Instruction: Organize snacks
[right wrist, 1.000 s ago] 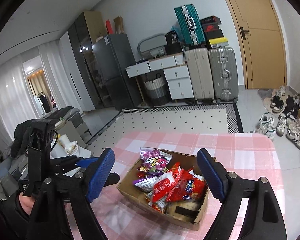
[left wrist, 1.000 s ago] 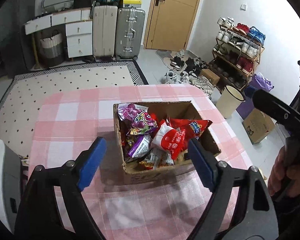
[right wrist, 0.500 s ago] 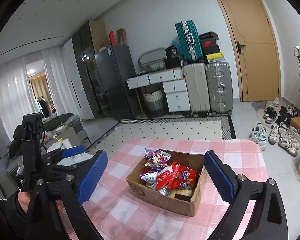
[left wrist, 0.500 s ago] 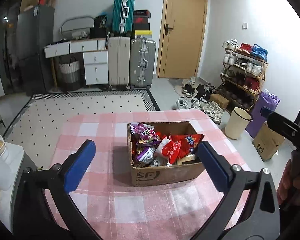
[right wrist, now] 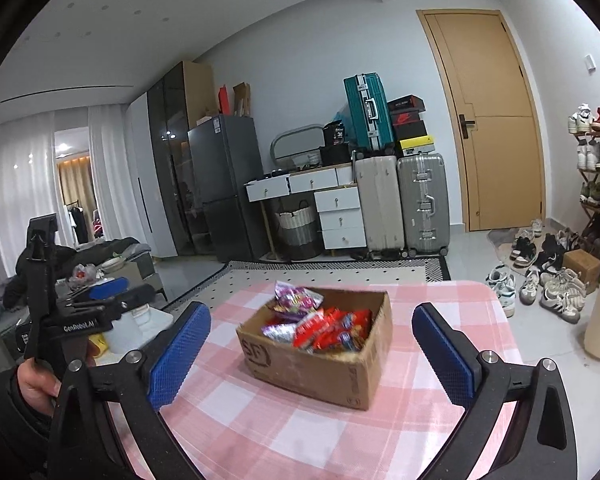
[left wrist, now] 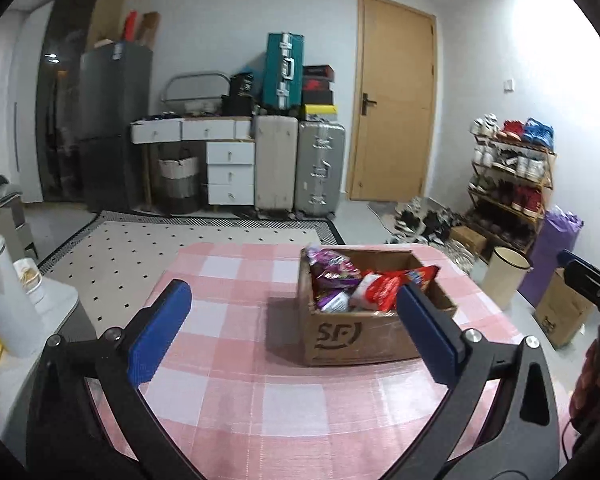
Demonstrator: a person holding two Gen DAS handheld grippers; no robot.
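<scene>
Standing wide apart, the blue pads of the left gripper hold nothing between them; only the pink checked tablecloth shows in the gap. The right gripper is opening, its jaws spreading to their widest, and nothing is between its pads either. Both grippers hang above the near part of the table, apart from the cardboard box.

That box sits on the cloth toward the far right of the table in the left wrist view, and near the middle of the table in the right wrist view. Its top is open and it bears a dark printed logo on the near wall. Inside lie the snacks: a purple packet propped at the far left corner, and red and white packets piled to its right. The packets are blurred, so their print cannot be read.

At the left edge of the right wrist view a hand grips the handle of the other gripper. Beyond the table lie a dotted rug, a white drawer unit, two upright suitcases with a teal one stacked above, a wooden door, and a shoe rack at the far right with shoes scattered on the floor before it. A cream bin stands on the floor just right of the table.
</scene>
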